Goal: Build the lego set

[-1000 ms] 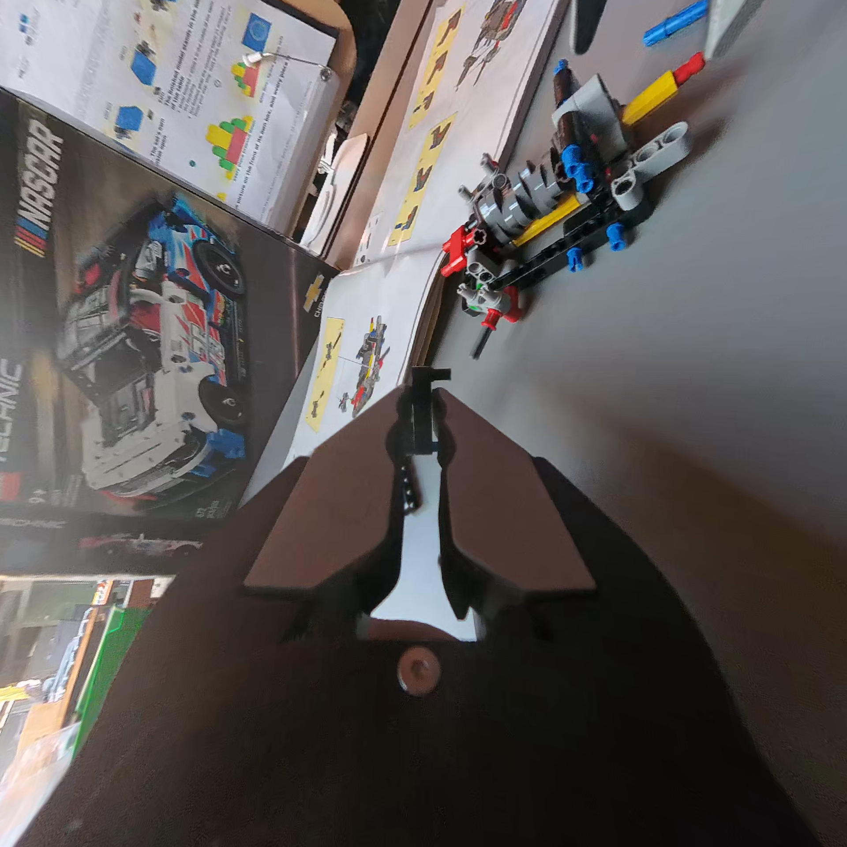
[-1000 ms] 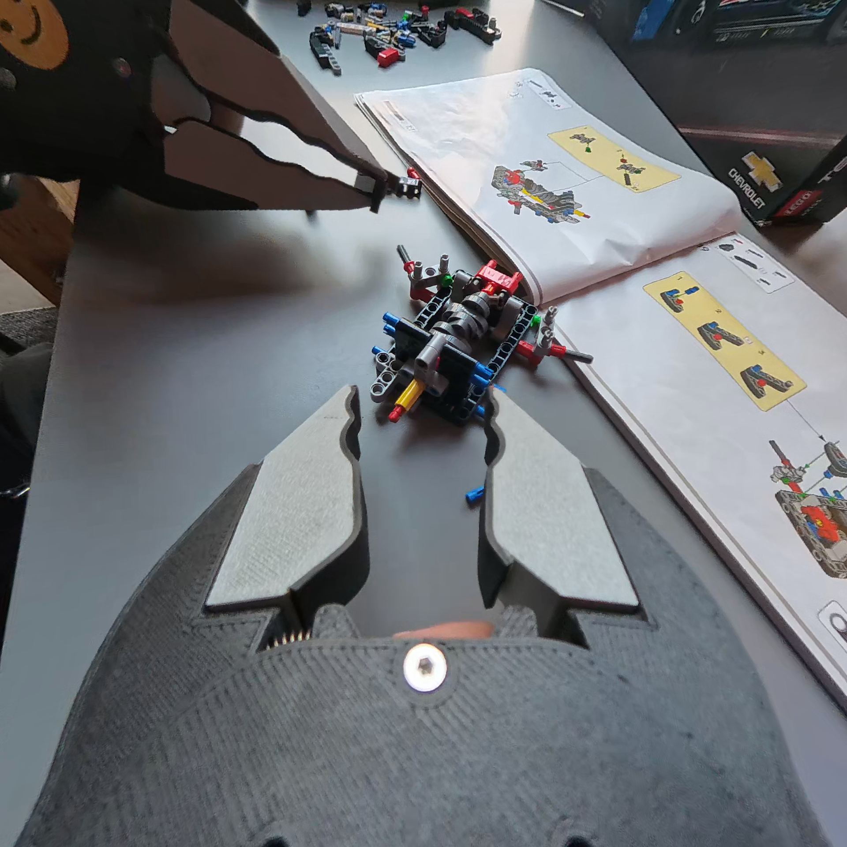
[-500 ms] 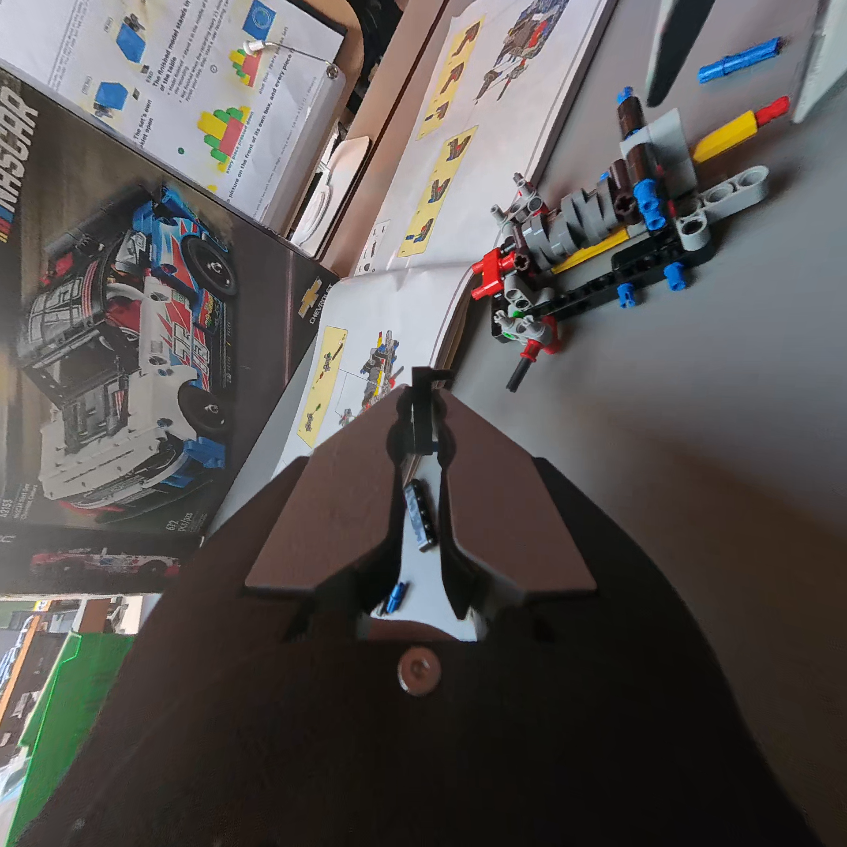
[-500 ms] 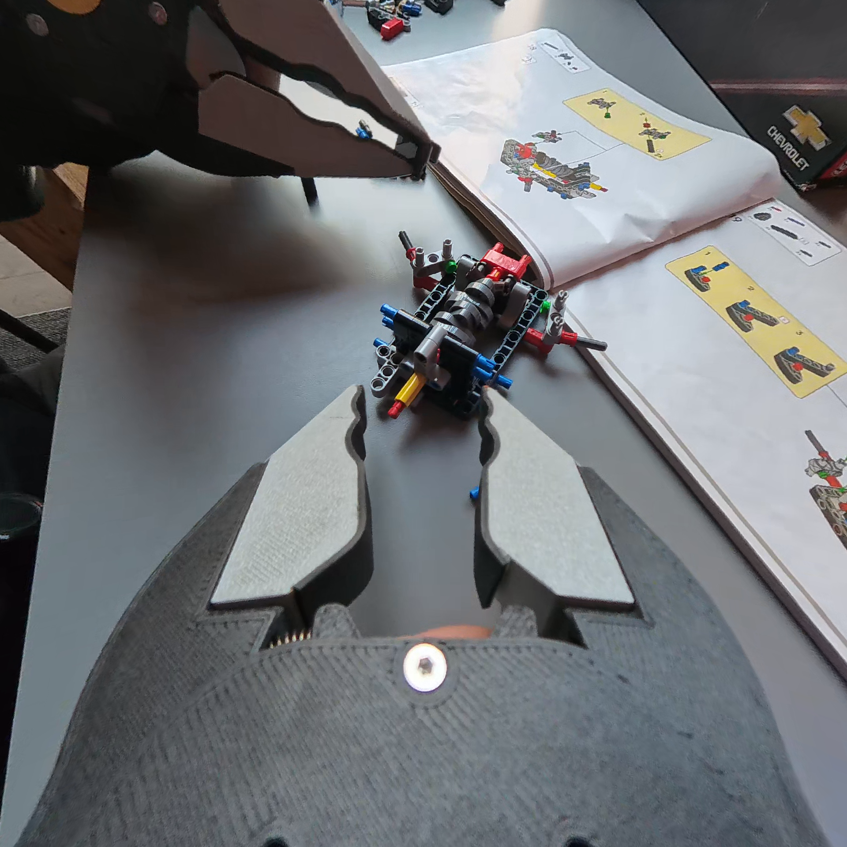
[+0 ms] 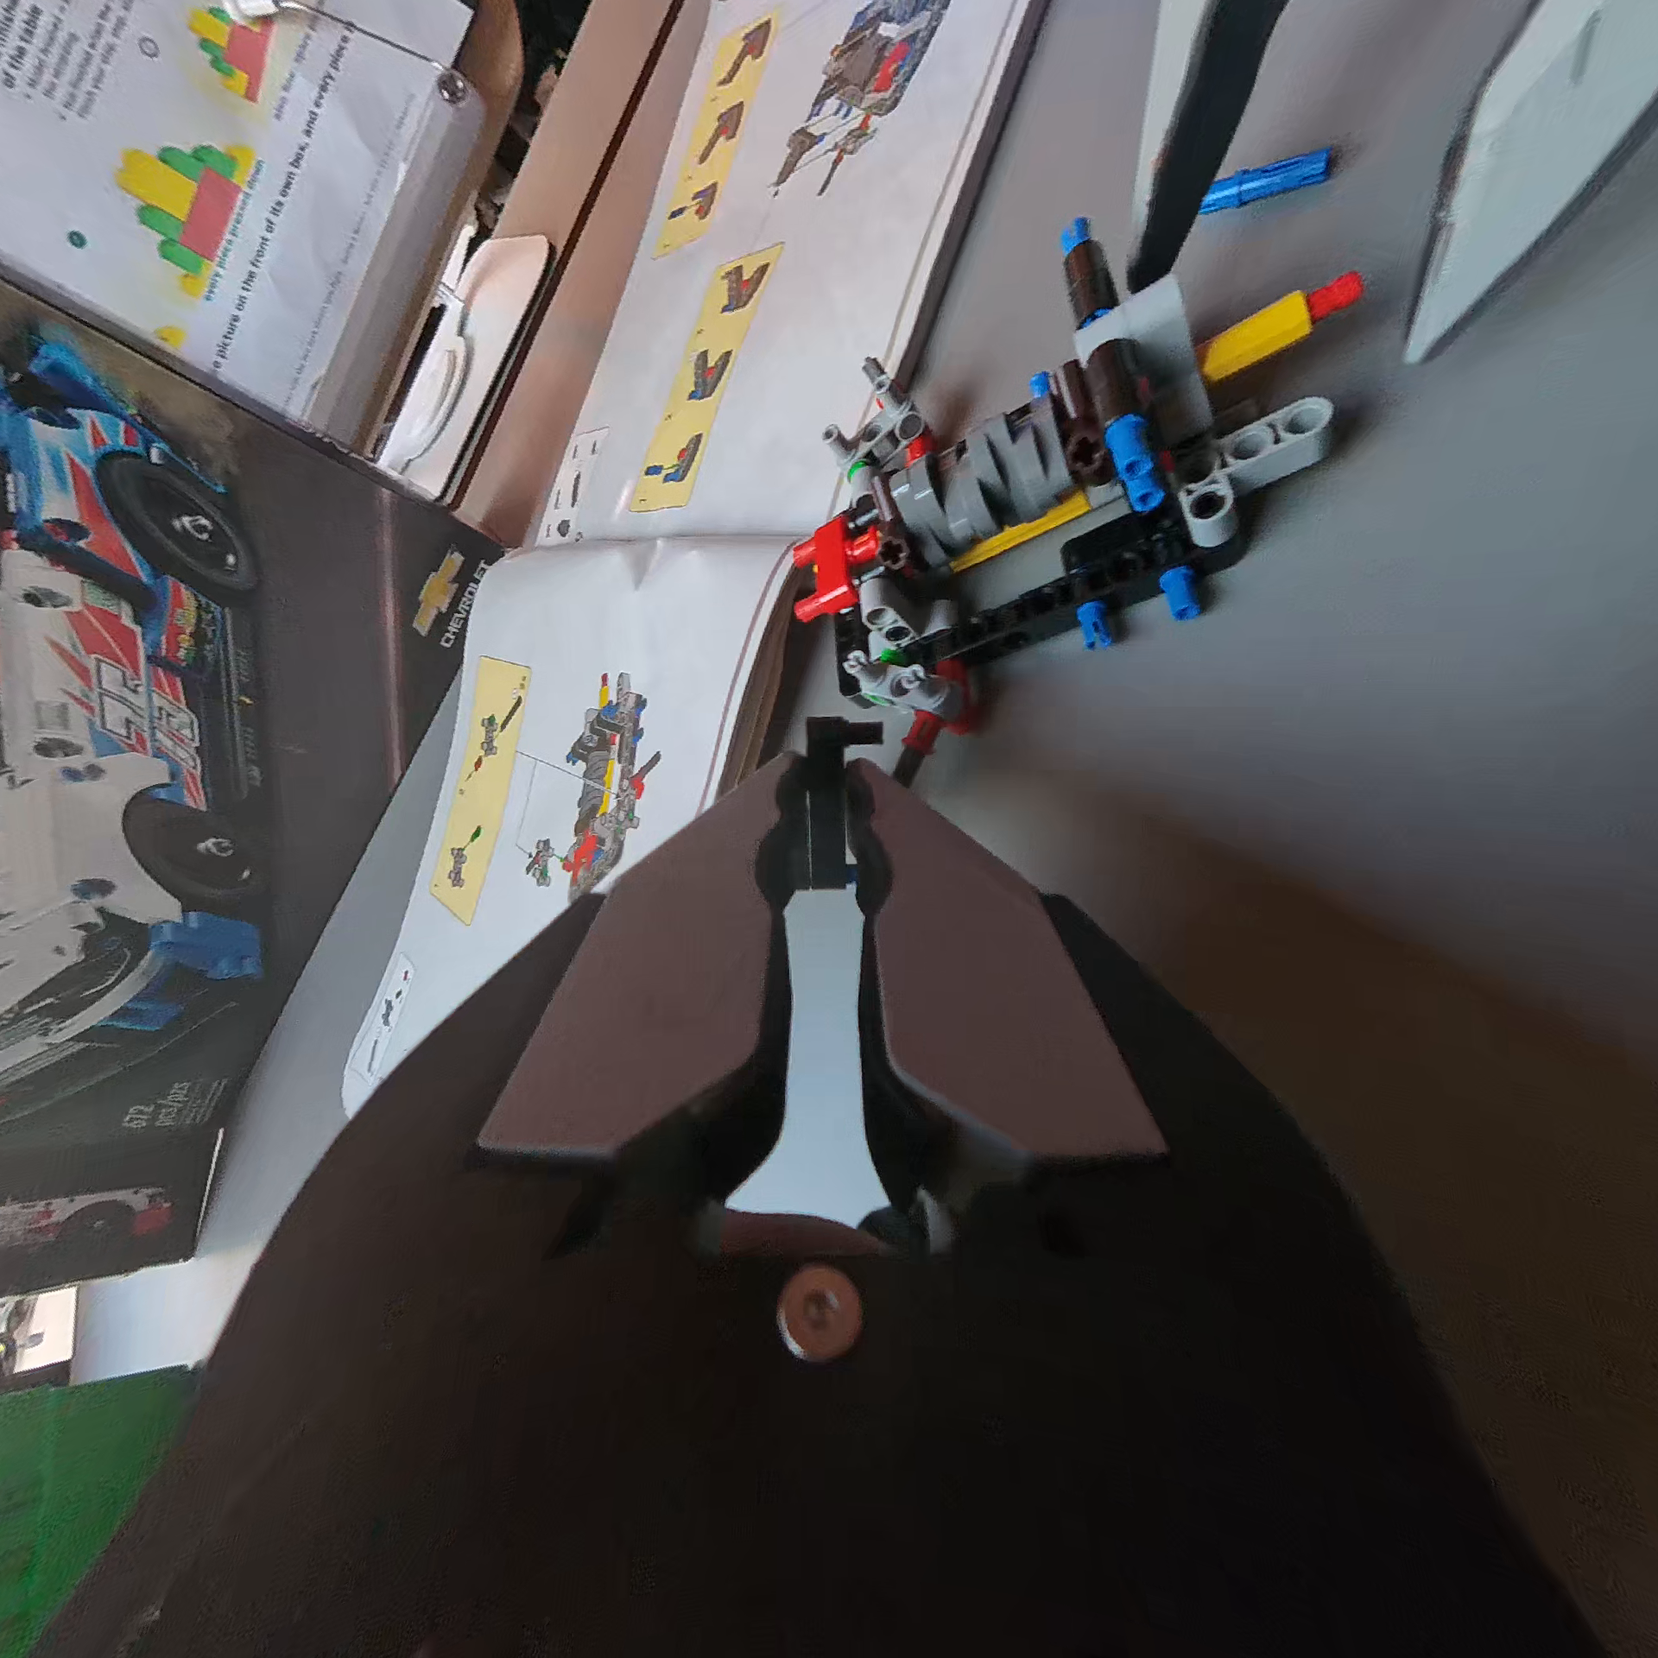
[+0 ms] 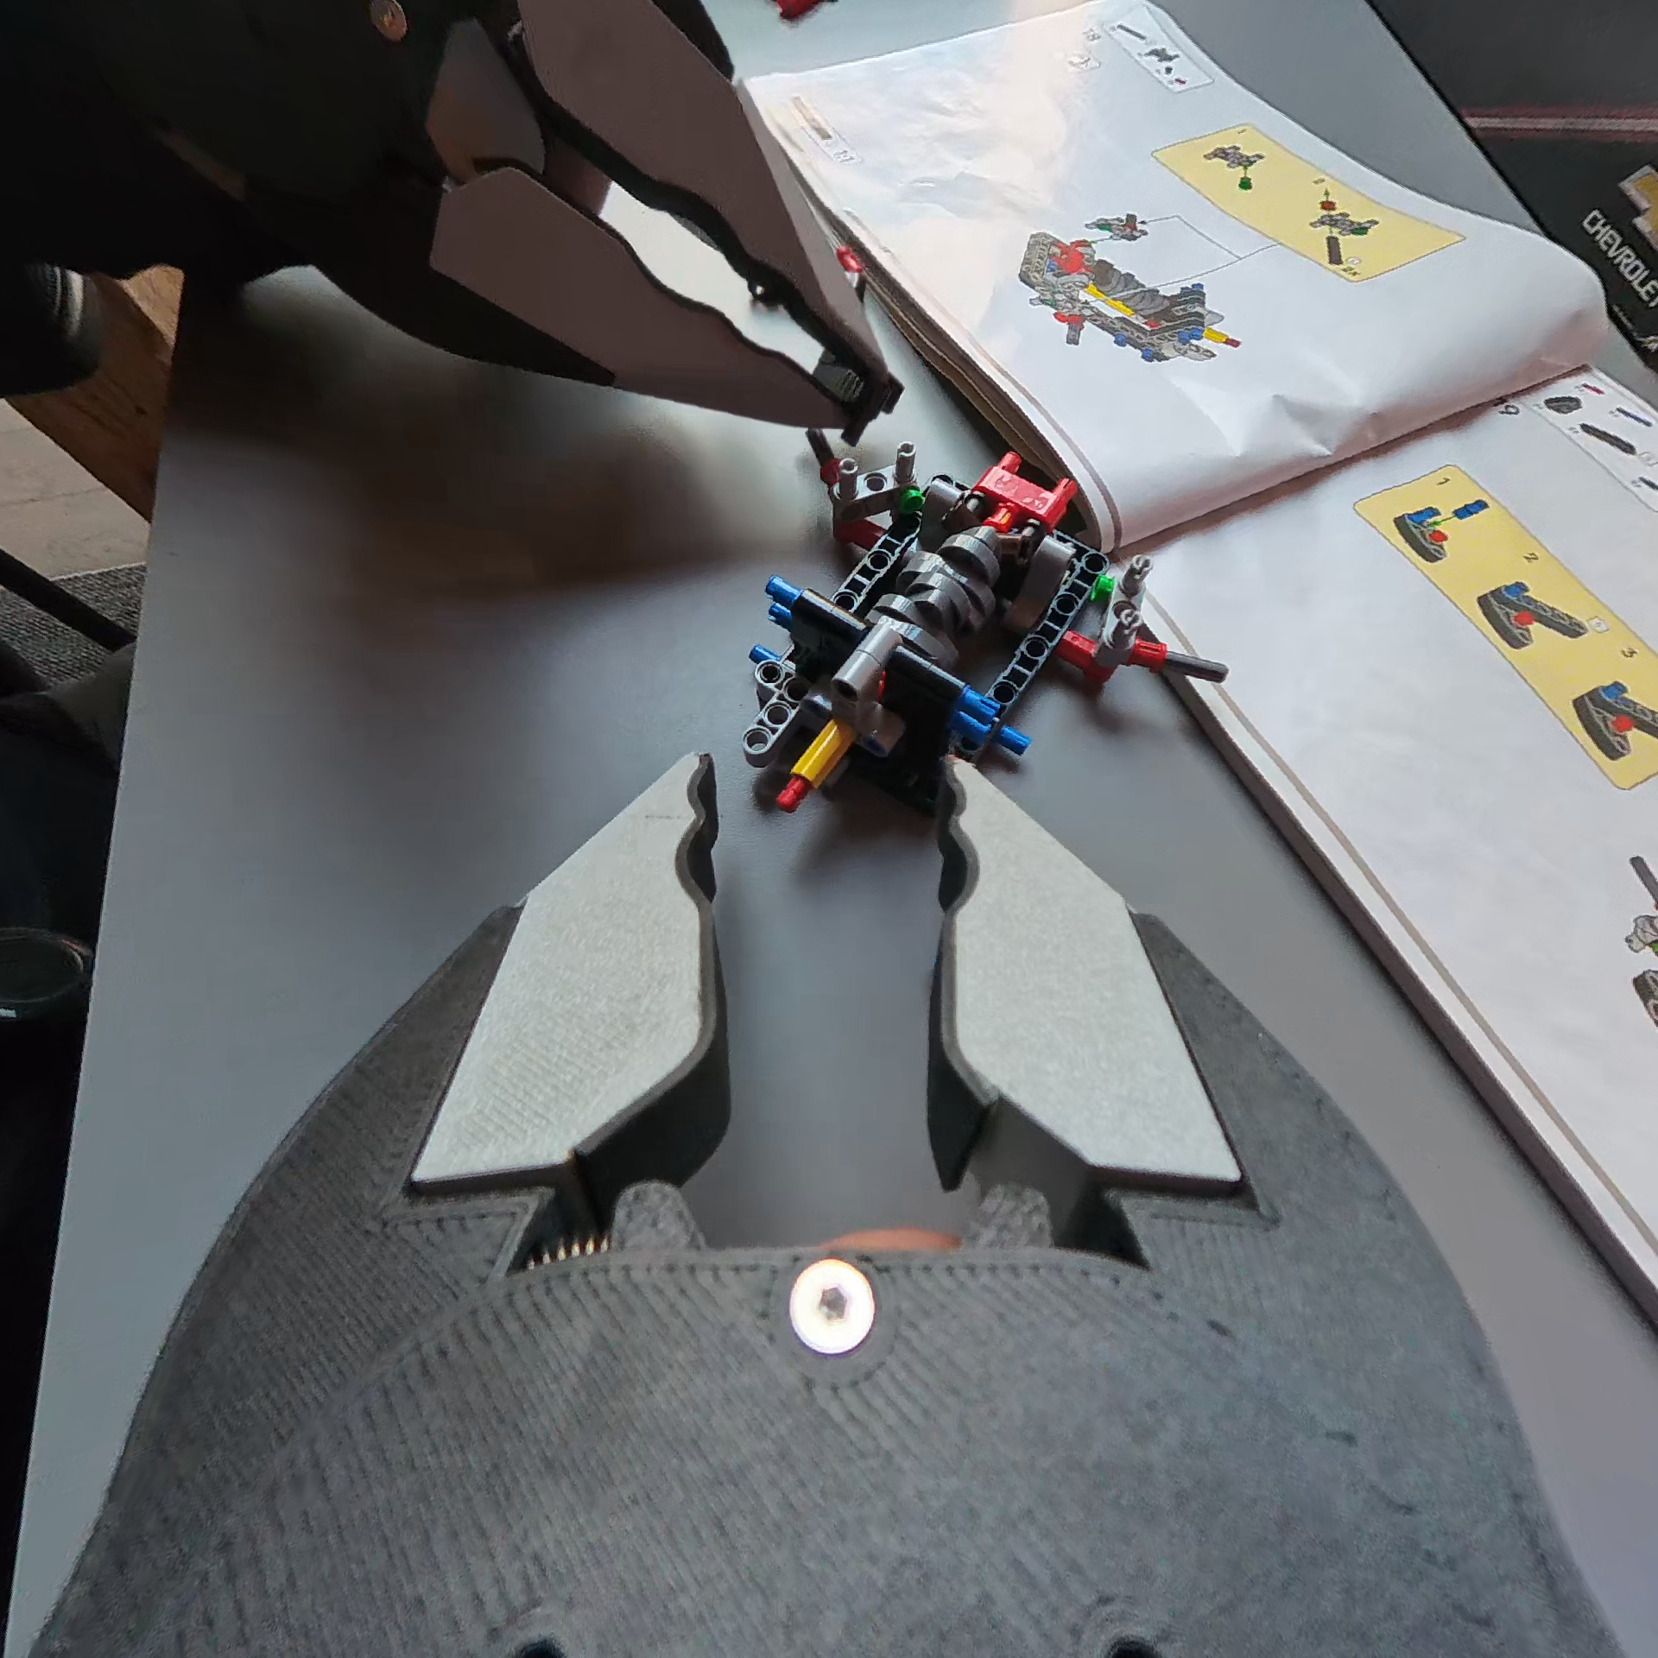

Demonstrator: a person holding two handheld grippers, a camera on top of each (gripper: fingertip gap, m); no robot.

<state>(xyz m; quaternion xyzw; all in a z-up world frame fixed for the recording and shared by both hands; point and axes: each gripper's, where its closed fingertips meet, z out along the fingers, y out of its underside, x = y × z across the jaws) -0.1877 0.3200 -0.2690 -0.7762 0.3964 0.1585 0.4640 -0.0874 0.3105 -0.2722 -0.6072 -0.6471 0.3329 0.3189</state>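
While my left gripper is clenched on a small black lego piece, whose angled end pokes out past the tips, my right gripper hangs released, its 2 grey fingers spread wide with only bare table between them. What I am building, the part-built lego chassis, lies flat on the grey table just ahead of my right fingertips: its yellow axle with the red tip points back toward the gap between them, and its black rear corner sits just beside my right-hand fingertip; I cannot tell whether they touch. From my left wrist view the same chassis lies just beyond the held piece and a little to the right, apart from it, with a dark axle end closest to my tips. Seen from the right wrist view, my left gripper comes in from the upper left, its tips hovering above the table near the chassis's far end with the red block. An open instruction booklet lies along the chassis's right side, its fold close beside the red block. A loose blue pin lies on the table beyond the chassis, and the dark set box stands at the booklet's far edge.
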